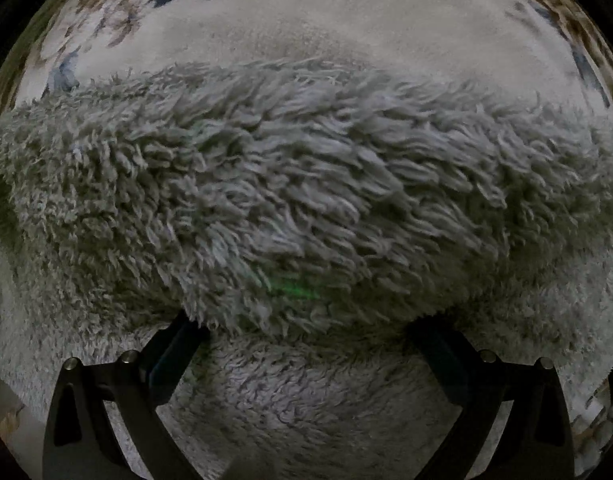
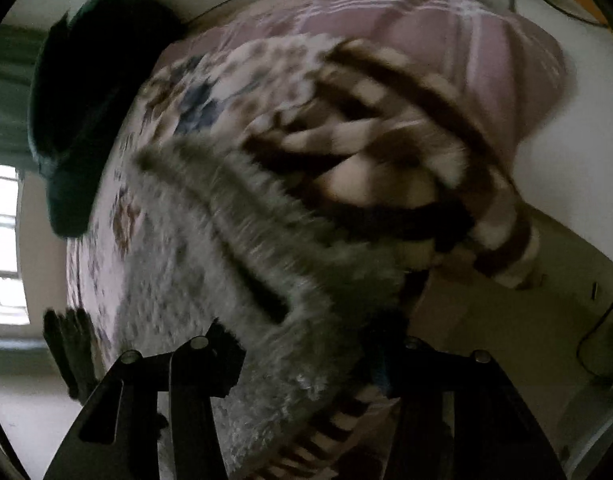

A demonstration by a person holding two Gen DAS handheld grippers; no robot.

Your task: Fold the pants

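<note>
My left tongs (image 1: 306, 320) stand spread wide at the bottom of the frame, pointing down, with a thick roll of the fluffy grey pants (image 1: 306, 200) bulging between the two fingers and hiding their tips; the fingers sit too far apart to be pinching, though I cannot see whether the pads touch the pile. Below the roll, another layer of the same fleece fills the lower middle of the frame, so the cloth is already doubled here. Above it, at the top, lies the flowered bedspread (image 1: 346, 20) that carries the pants.

My right tongs (image 2: 306, 344) sit at the bottom of a blurred frame, half-spread, with a folded edge of the pants (image 2: 234, 248) running between the fingers from the lower middle up to the centre left. I cannot tell whether the pads are gripping it. Beyond, in the upper right, is a brown-and-white striped sleeve (image 2: 386, 152), and at the upper left a dark shape too blurred to name.

I judge that a fold has just been laid over and I am at the letting-go point. Next I should free both tongs cleanly without dragging the top layer, then find the next edge to grip.
</note>
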